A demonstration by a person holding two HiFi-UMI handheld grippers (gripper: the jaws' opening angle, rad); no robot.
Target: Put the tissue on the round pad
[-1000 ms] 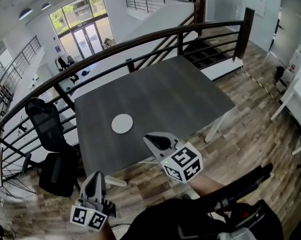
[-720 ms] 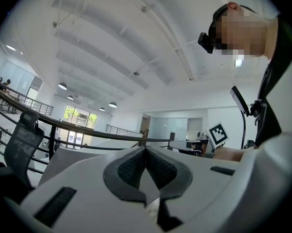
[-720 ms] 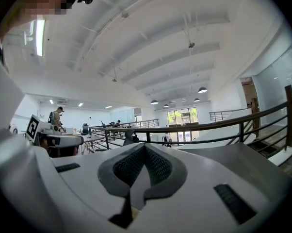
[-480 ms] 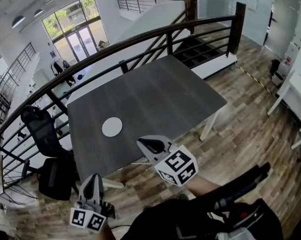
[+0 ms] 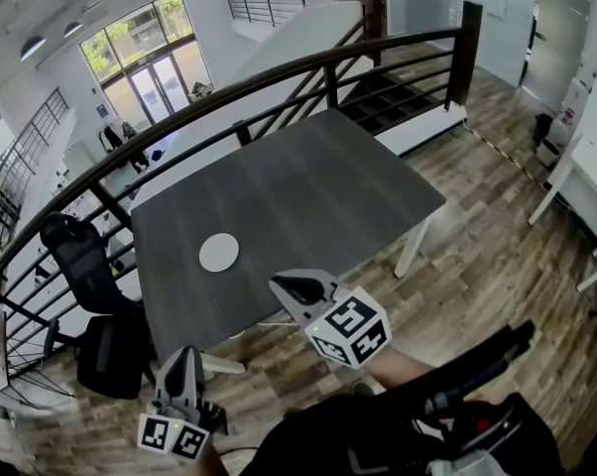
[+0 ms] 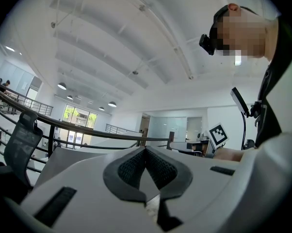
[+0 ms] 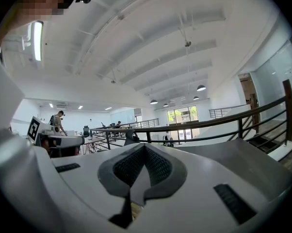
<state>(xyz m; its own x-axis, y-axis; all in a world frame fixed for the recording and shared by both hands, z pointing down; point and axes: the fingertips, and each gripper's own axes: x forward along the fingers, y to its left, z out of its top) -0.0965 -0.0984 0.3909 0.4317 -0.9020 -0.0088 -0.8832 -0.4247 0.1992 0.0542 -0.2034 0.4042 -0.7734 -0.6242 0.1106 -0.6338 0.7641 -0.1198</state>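
The flat round white pad [image 5: 219,253] lies bare at the table's left, ready for a tissue. No tissue shows anywhere. The left gripper [image 5: 182,357] and right gripper [image 5: 297,288], low in the frame, are clenched on nothing.

A dark grey table [image 5: 308,186] stood on white legs on the wooden floor [image 5: 477,236]. One white round pad [image 5: 219,253] lay flat on its top, near the front left corner.

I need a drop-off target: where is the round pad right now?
In the head view, the round pad lies on the dark table, in its near-left part, up-left of the right tongs.
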